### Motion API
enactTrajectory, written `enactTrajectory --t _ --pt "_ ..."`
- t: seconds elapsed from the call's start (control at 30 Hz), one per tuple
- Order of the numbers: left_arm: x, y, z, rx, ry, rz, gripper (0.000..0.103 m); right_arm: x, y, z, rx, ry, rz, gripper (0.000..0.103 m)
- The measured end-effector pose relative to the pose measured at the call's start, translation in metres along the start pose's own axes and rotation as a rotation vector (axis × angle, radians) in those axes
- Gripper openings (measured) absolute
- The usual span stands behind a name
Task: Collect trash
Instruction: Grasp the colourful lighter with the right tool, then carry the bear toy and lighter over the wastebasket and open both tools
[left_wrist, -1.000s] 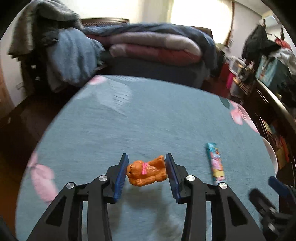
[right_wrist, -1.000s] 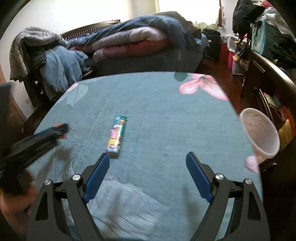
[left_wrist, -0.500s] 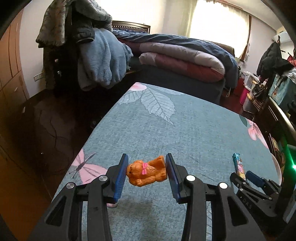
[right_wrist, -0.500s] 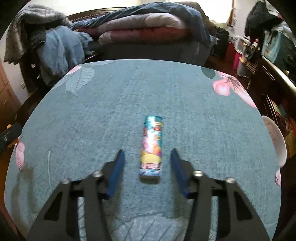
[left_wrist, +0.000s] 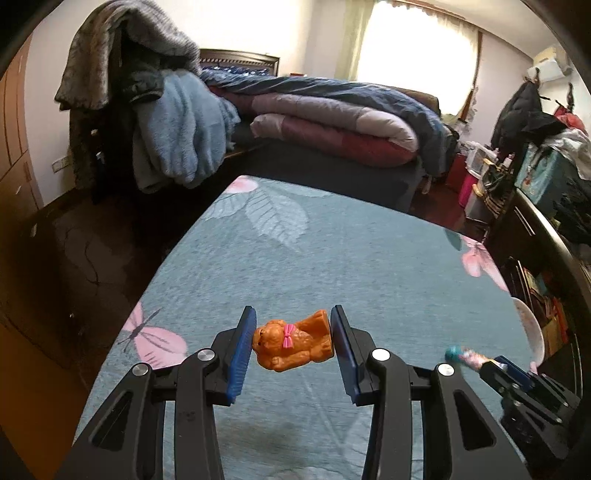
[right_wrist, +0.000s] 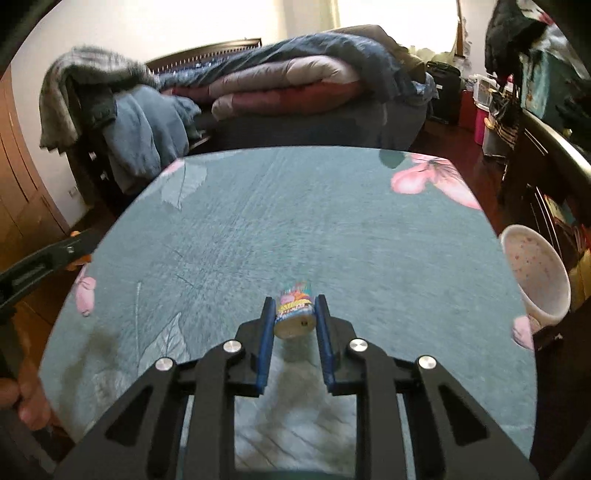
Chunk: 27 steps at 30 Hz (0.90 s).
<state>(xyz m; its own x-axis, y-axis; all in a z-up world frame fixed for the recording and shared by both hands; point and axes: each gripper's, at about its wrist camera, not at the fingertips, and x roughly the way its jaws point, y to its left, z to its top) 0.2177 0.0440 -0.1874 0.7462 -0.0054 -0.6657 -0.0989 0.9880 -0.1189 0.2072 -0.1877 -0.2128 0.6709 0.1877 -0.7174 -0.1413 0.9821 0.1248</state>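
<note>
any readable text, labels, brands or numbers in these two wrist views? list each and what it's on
None can be read.
Colourful wrapper between the right gripper's closing jaws: bright print on it, too blurred to read.
Orange toy bear clamped in the left gripper: no text, only a pink bow.
Teal box on the furniture at right: a picture, no legible words.

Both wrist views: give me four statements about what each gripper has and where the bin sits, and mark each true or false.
1. The left gripper holds an orange toy bear. True.
2. The toy bear wears a green bow. False: the bow is pink.
3. The right gripper has a colourful tube between its closing jaws. True.
4. The pink speckled bin stands on the middle of the table. False: it sits beyond the table's right edge.
</note>
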Motion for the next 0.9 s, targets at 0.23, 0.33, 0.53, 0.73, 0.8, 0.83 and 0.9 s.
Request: enactTrajectory --t 0.23,0.33,0.53,0.73,0.8,0.83,0.9 --pt "-0.011 -0.044 -0.002 0.056 -0.006 -0.053 0.042 -0.039 -0.043 -0.017 0.073 -0.042 0.002 0.020" --pt "-0.014 -0.068 -0.003 0.092 -0.009 -0.072 0.042 -0.048 -0.061 -0.020 0.102 -0.057 -0.002 0.015" --pt "-0.018 -0.102 -0.006 0.146 -0.009 -0.101 0.042 -0.064 -0.089 -0.028 0.146 -0.080 0.020 0.012" --pt "-0.021 -0.126 -0.007 0.180 -0.015 -0.117 0.042 -0.077 -0.104 -0.032 0.172 -0.105 0.040 0.012" --pt "-0.021 -0.133 -0.007 0.193 -0.016 -0.119 0.042 -0.082 -0.109 -0.033 0.175 -0.115 0.038 0.012" --pt "-0.021 -0.137 -0.007 0.199 -0.016 -0.120 0.042 -0.084 -0.112 -0.034 0.179 -0.120 0.037 0.012" --pt "-0.021 -0.145 -0.007 0.214 -0.015 -0.124 0.042 -0.086 -0.116 -0.035 0.186 -0.125 0.036 0.012"
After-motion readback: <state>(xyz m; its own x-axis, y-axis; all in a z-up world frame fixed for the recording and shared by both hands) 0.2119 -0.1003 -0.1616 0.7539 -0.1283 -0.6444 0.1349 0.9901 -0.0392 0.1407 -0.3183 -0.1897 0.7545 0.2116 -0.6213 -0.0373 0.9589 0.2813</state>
